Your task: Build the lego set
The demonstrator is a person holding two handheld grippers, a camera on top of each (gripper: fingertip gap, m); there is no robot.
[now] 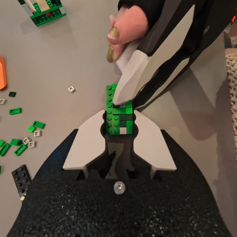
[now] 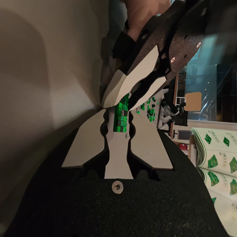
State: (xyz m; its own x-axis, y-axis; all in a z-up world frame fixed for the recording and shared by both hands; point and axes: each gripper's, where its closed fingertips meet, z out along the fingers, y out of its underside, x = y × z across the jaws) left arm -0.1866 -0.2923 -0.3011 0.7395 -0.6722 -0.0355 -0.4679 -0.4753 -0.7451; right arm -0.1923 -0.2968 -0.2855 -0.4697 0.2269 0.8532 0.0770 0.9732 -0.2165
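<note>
A green lego assembly [image 1: 115,121], a studded plate partly covered with green, dark green and grey tiles, is gripped across its width by my left gripper [image 1: 119,115], just above the grey table [image 1: 64,57]. My right gripper [image 1: 127,104] comes in from the upper right, held by a hand [image 1: 125,29]. One white fingertip [image 1: 119,101] presses on the tiles near the middle of the assembly. In the right wrist view my right gripper [image 2: 116,111] has its jaws apart, with the assembly [image 2: 120,119] showing between them. The left gripper [image 2: 119,107] reaches in from above.
Loose green and grey tiles [image 1: 19,141] lie on the table at the left, with a black plate [image 1: 21,179], an orange object [image 1: 2,74] and one grey tile [image 1: 71,89]. A larger green build [image 1: 44,12] stands far left. An open instruction booklet [image 2: 218,160] lies at the right. Left and right tips are no more than a few centimetres apart. The orange object [image 1: 2,74] is about 20 cm from both grippers' fingertips.
</note>
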